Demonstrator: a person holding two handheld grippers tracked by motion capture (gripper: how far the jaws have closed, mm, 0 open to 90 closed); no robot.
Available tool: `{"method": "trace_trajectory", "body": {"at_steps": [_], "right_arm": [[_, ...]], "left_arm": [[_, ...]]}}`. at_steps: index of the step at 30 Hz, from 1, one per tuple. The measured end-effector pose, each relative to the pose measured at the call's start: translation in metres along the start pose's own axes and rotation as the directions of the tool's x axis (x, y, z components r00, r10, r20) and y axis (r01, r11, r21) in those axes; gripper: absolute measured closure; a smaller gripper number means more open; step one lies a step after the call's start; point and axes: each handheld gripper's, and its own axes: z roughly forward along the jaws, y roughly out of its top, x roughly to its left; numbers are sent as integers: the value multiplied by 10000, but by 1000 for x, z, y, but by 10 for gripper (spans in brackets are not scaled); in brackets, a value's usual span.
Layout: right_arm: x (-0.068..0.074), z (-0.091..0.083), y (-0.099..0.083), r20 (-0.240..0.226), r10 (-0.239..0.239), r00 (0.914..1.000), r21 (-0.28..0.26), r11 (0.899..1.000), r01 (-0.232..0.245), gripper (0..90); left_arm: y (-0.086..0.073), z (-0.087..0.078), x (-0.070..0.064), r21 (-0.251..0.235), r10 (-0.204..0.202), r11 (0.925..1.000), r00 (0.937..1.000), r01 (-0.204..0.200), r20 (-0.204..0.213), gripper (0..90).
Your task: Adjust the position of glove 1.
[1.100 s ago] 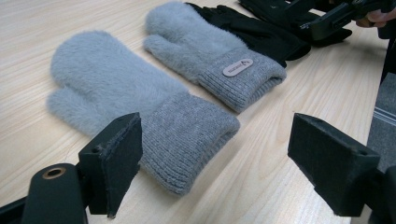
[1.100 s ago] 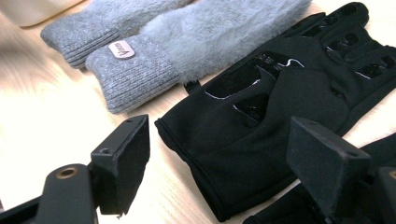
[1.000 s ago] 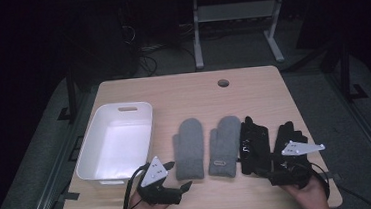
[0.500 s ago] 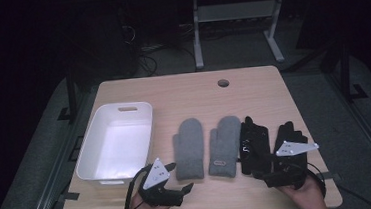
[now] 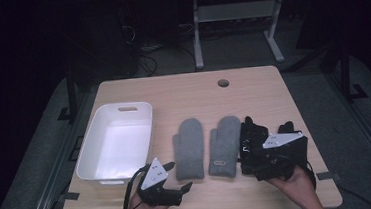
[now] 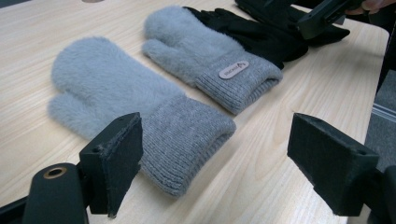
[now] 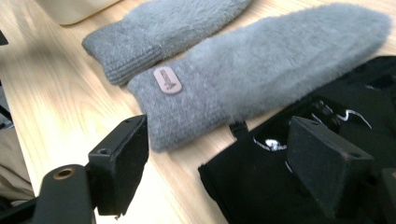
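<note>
Two pairs of handwear lie in a row on the near half of the surface (image 5: 187, 92): a left grey mitten (image 5: 189, 148), a right grey mitten (image 5: 225, 145) with a small label on its cuff, and a pair of black gloves (image 5: 250, 138) just beside it, one partly under the person's right hand. A white bin (image 5: 85, 157) stands empty to the left of them, well clear of the mittens.

The left hand-held gripper (image 5: 177, 178) hovers low at the near edge with its jaws spread wide, aimed at the ribbed cuff of the left grey mitten and not touching it; in the left gripper view that cuff (image 6: 187, 140) sits between the two pads. The right hand-held gripper (image 7: 233, 163) is also spread open, poised over the cuff end of the black gloves (image 7: 299, 186), with nothing between its pads.

This looks like the approach before a first pick (most likely to move the handwear into the bin, judging by the layout). Nothing has been lifted yet. The next move calls for the left jaws to drop onto the cuff, pinch the knit edge firmly, and lift without dragging the neighbouring mitten along.
</note>
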Motion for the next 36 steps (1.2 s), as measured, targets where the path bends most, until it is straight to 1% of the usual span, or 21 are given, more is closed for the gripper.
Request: {"method": "trace_trajectory", "body": {"at_steps": [3,4,6,7,8,12,13,14,15,17,19,20,21,22,25,27,29,30,33,35,36], "right_arm": [[0,3,10,-58,-45,10000,228,9997,47,209],[0,5,13,-93,-207,9997,228,9995,209,209],[2,9,20,-58,-280,9996,486,9984,282,209],[1,10,24,-41,-387,9992,531,9978,388,209],[1,12,27,-79,-406,9991,539,9977,410,209],[-2,21,38,-133,-479,9988,842,9952,489,210],[-3,23,40,-140,-560,9983,886,9944,570,211],[-4,25,42,-181,-585,9981,837,9947,599,217],[-4,27,43,-200,-517,9985,913,9944,533,217],[-7,33,48,-140,-597,9981,1059,9925,608,218],[-9,37,53,-187,-623,9979,1213,9905,642,228],[-10,41,56,-201,-726,9972,1288,9889,746,229],[-11,43,57,-221,-746,9970,1267,9890,768,234],[-12,47,60,-203,-694,9974,1490,9862,716,234],[-16,54,66,-163,-848,9963,1716,9814,863,252],[-18,59,69,-311,-844,9959,1563,9837,883,276],[-20,65,72,-264,-952,9951,1873,9774,985,273],[-21,68,73,-211,-1017,9946,1946,9754,1039,273],[-23,74,76,-112,-971,9952,2116,9725,972,274],[-27,78,77,26,-1085,9941,2282,9679,1051,281],[-28,80,77,26,-1006,9949,2316,9679,973,293]], "left_arm": [[1,-1,0,-42,60,10000,10000,-60,-61,180],[1,-2,0,-37,67,10000,10000,-68,-72,180],[1,-2,0,-48,16,10000,10000,-16,-68,180],[1,-2,0,-33,47,10000,10000,-47,-73,180],[1,-2,0,-30,52,10000,10000,-52,-71,180],[1,-3,0,-7,115,9999,9999,-115,-73,181],[1,-3,0,15,126,9999,9999,-125,-80,181],[1,-3,0,12,95,10000,9999,-95,-82,181],[0,-3,0,-10,52,10000,10000,-52,-68,181],[0,-2,0,-12,12,10000,10000,-12,-51,181],[0,-1,0,41,25,10000,10000,-25,-43,181],[0,-1,1,62,59,10000,10000,-59,-39,181],[0,0,0,69,41,10000,10000,-41,-26,182],[0,0,0,68,43,10000,10000,-43,-21,182],[0,0,0,91,59,9999,10000,-59,-2,182],[0,-1,0,95,53,9999,10000,-53,-2,182],[1,-1,1,76,54,10000,10000,-54,-4,182],[1,-1,1,75,67,9999,10000,-67,-4,182],[0,-1,0,51,47,10000,10000,-47,-1,182],[0,0,0,100,77,9999,10000,-77,16,183],[1,0,0,129,91,9999,10000,-91,20,183]]}}
